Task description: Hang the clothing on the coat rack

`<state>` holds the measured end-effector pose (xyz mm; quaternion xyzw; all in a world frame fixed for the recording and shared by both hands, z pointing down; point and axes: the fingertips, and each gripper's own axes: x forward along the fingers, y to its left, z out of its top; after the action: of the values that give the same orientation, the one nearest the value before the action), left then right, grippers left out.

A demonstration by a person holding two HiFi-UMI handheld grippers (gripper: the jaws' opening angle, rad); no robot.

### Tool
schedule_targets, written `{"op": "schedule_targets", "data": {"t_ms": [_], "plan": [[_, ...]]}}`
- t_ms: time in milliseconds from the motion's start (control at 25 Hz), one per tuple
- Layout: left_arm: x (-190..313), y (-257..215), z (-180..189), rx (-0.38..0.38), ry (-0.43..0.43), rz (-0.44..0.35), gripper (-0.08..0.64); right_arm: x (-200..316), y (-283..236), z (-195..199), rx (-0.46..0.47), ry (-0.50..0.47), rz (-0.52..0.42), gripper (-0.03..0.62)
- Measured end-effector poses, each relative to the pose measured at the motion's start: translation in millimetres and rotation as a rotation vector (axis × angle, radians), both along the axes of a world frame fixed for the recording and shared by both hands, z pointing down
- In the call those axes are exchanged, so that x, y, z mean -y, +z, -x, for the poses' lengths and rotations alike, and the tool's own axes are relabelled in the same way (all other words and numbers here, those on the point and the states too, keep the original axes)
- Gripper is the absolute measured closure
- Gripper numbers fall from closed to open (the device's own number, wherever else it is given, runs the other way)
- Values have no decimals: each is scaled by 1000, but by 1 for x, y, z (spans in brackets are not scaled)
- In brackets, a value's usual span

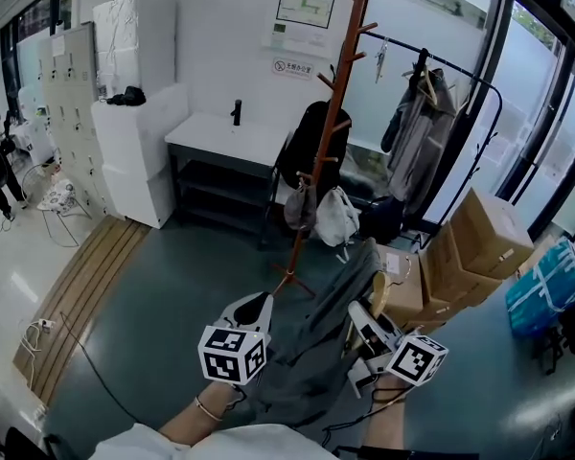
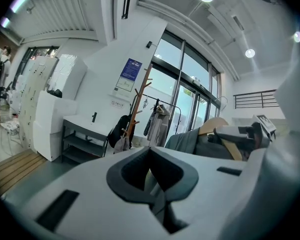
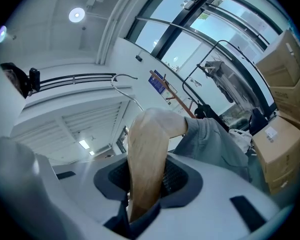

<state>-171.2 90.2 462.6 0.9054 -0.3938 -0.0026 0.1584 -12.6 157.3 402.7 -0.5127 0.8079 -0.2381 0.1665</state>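
**A:** so where's the grey garment (image 1: 311, 362) at?

**B:** near end, draped low, well apart from the wooden coat rack (image 1: 331, 132) standing farther back. The right hand-held gripper (image 1: 366, 322) is clamped on the wooden hanger (image 3: 146, 159) that sits inside the collar. The left hand-held gripper (image 1: 253, 307) has its jaws pinched narrow on a fold at the garment's left edge.
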Motion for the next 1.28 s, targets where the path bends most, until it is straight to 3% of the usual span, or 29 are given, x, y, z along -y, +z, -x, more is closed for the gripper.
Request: {"op": "schedule_targets", "data": {"t_ms": [720,1280], "plan": [[100,-8,-100,33,-85,-23,552,117,-2,-108,-16,-106,5,456],[155,-8,-133,65,-115,-29,552,172,11,-158,-29,-124,26,456]]}}
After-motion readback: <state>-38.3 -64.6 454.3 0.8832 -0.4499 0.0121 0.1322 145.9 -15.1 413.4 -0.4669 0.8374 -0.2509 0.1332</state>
